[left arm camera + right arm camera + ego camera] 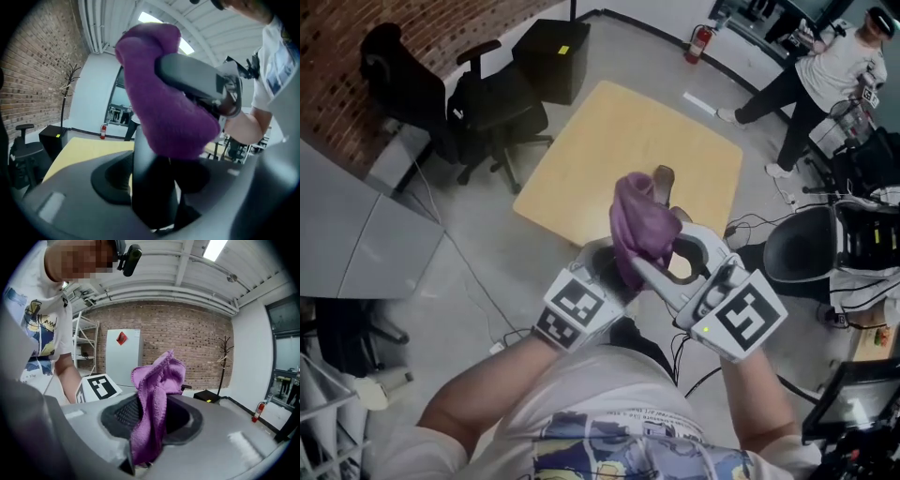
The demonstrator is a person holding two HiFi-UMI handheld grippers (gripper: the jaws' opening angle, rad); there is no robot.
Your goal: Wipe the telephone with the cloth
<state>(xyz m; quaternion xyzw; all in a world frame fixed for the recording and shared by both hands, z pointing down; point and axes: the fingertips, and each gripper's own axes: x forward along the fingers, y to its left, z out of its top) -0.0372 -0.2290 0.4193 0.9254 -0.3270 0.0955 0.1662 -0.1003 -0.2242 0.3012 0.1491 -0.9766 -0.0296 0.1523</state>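
Purple cloth (pixel 639 225) is pinched in my right gripper (pixel 656 248), whose jaws are clamped tight on its lower folds. My left gripper (pixel 614 267) is closed on the black telephone (pixel 152 183), which stands up between its jaws. The cloth is draped over the telephone's top end. Both are held up near me, over the near edge of the wooden table (pixel 581 159) (a person (pixel 825 75) stands far right).

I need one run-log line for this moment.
left claw: shut on telephone | right claw: shut on cloth | cloth: over telephone top
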